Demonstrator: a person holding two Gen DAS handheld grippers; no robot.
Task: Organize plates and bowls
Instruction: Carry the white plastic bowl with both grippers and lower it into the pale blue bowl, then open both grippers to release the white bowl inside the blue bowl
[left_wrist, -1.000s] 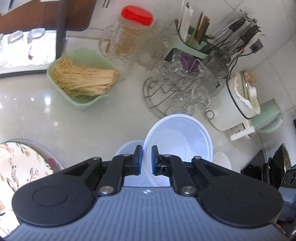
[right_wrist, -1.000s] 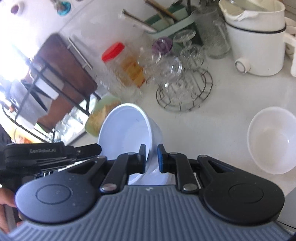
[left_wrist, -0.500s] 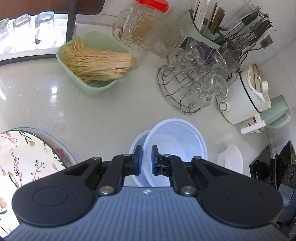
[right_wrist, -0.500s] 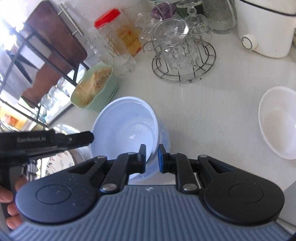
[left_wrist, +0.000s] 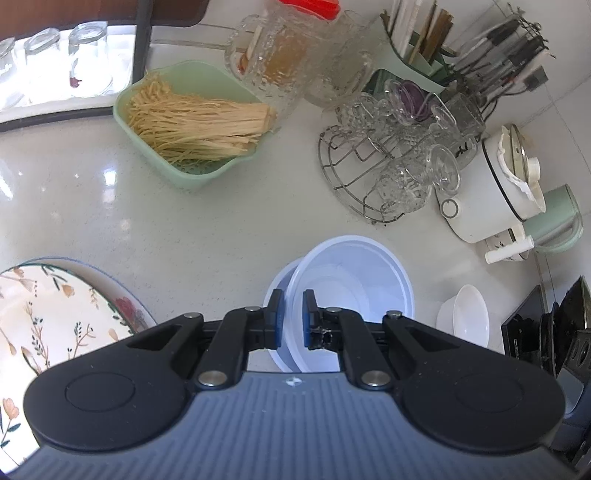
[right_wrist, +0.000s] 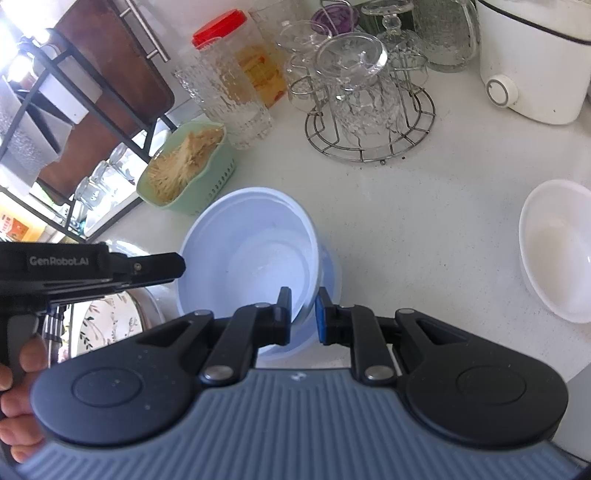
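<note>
Pale blue plastic bowl (left_wrist: 354, 284) tilted into a second bowl (left_wrist: 280, 280) mid-tabletop, rim pinched by left gripper (left_wrist: 290, 319) and right gripper (right_wrist: 303, 314) fingers. Likely risk: uneven release, bowl jamming crooked or sliding toward white bowl (right_wrist: 557, 247).

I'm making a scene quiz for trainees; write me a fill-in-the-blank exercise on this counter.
Both grippers pinch the rim of the pale blue plastic ___.
The mint-green basket holds dried ___.
The clear jar has a ___ lid.
The small white bowl lies ___ of the blue one in the right wrist view.

Missing: bowl; noodles; red; right
</note>
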